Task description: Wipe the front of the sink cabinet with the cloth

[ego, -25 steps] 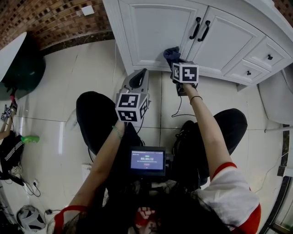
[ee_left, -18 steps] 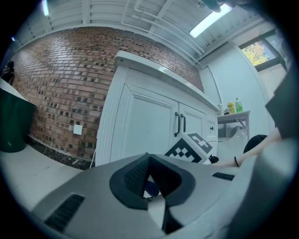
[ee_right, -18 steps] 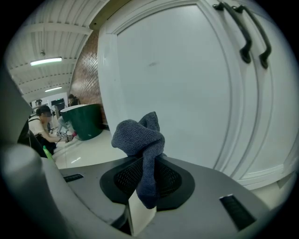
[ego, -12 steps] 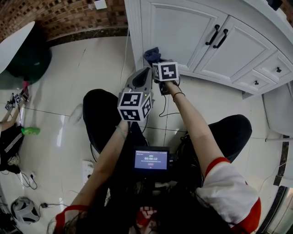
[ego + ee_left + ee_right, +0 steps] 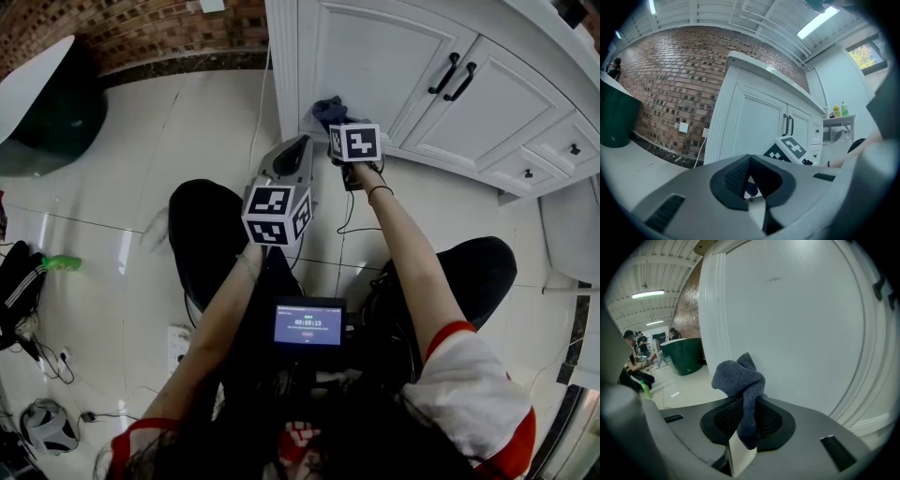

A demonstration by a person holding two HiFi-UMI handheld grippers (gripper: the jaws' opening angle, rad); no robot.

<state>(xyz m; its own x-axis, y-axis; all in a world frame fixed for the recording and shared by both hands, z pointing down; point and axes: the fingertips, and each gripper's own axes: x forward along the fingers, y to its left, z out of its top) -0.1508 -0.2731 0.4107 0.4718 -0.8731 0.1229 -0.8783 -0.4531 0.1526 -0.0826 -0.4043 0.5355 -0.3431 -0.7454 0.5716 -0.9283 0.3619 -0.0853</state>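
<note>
Wiping looks under way, not finished: the right tool point(image 5: 334, 122) pinches the grey-blue cloth point(image 5: 326, 106) at the lower left corner of the sink cabinet point(image 5: 366, 56), apparently touching its left door, and the right door and drawers probably remain to be done. That arm reaches forward, nearly straight. The left tool point(image 5: 292, 155), pressed together on nothing, hangs beside it, short of the cabinet.

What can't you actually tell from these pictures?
- Whether the cloth really presses on the cabinet: its own bunch hides the contact in the right gripper view, and it is too small in the head view.
- The sink: beyond the head view's top edge.
- The words on the screen: too small, head view.
</note>
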